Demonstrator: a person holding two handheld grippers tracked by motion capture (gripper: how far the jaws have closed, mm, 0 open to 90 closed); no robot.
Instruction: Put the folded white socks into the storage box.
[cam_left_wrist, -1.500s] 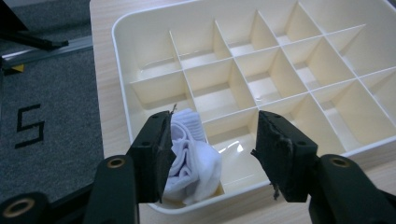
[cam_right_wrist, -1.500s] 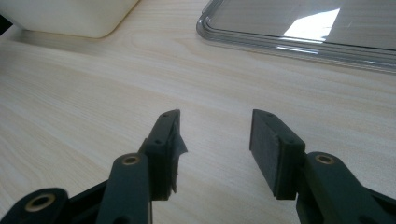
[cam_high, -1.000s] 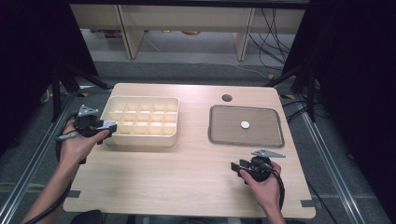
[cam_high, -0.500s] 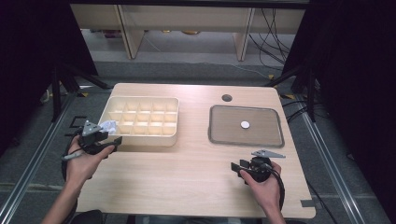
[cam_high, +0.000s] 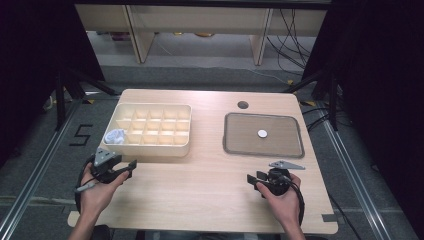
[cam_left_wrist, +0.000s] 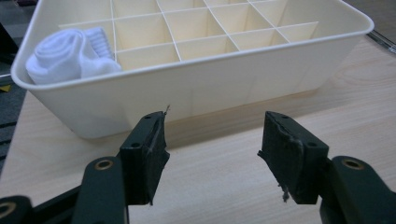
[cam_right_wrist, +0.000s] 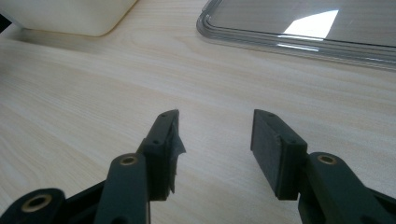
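Observation:
A cream divided box (cam_high: 150, 149) stands on the left half of the table, and a rolled white sock (cam_high: 115, 135) lies in its near-left compartment. In the left gripper view the same sock (cam_left_wrist: 65, 53) rests in the box (cam_left_wrist: 224, 79) just beyond my jaws. My left gripper (cam_high: 131, 166) is open and empty, low over the table in front of the box. My right gripper (cam_high: 253, 179) is open and empty too, near the front edge, short of a clear grey tray (cam_high: 227, 140). In the right gripper view the tray (cam_right_wrist: 261, 32) lies ahead.
A small white disc (cam_high: 262, 133) lies in the middle of the tray. A round hole (cam_high: 243, 105) sits in the tabletop behind it. Bare wood (cam_high: 200, 175) stretches between the two grippers. Shelving and cables stand beyond the far edge.
My left gripper has drawn back from the box's left end toward the front-left of the table, leaving the white sock in the near-left compartment. The right gripper has stayed put.

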